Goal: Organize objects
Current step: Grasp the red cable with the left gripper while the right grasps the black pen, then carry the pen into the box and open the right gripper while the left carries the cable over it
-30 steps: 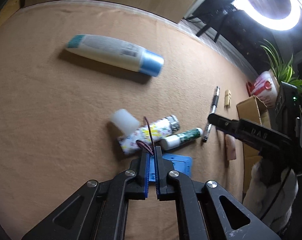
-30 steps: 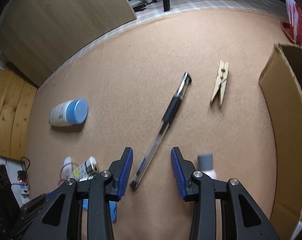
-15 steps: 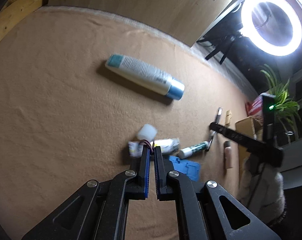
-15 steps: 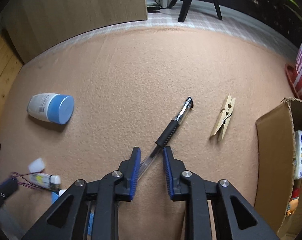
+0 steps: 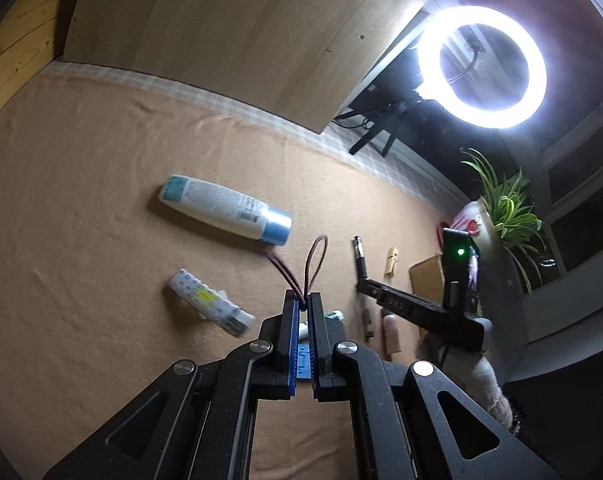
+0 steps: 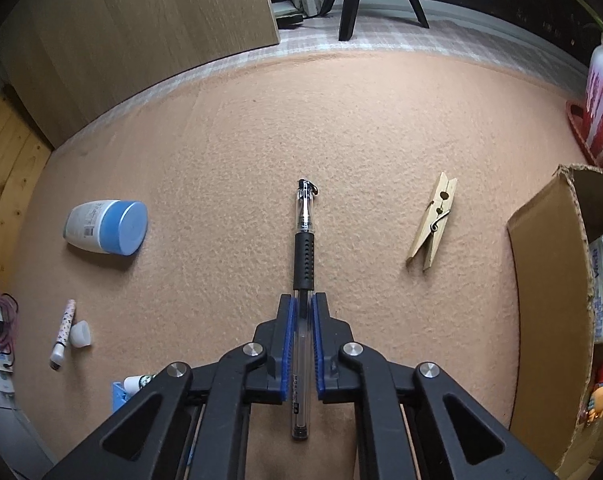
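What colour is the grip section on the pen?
Black, on a clear barrel; the pen shows best in the right wrist view.

Pen [image 6: 302,240] mid-mat, bottle [image 6: 105,227] left, clothespin [image 6: 433,222] & box [image 6: 549,300] right.

The right tongs [image 6: 301,316] have just closed onto the clear barrel of a gel pen [image 6: 303,256], whose black grip and tip reach out ahead of them over the tan felt surface [image 6: 237,152]. Ahead and to the right lies a wooden clothespin [image 6: 433,221]; further right stands an open cardboard box [image 6: 549,280]. To the left lies a white bottle with a blue cap [image 6: 107,227], and nearer in, a patterned tube [image 6: 63,334] touches a small white cap [image 6: 80,334].
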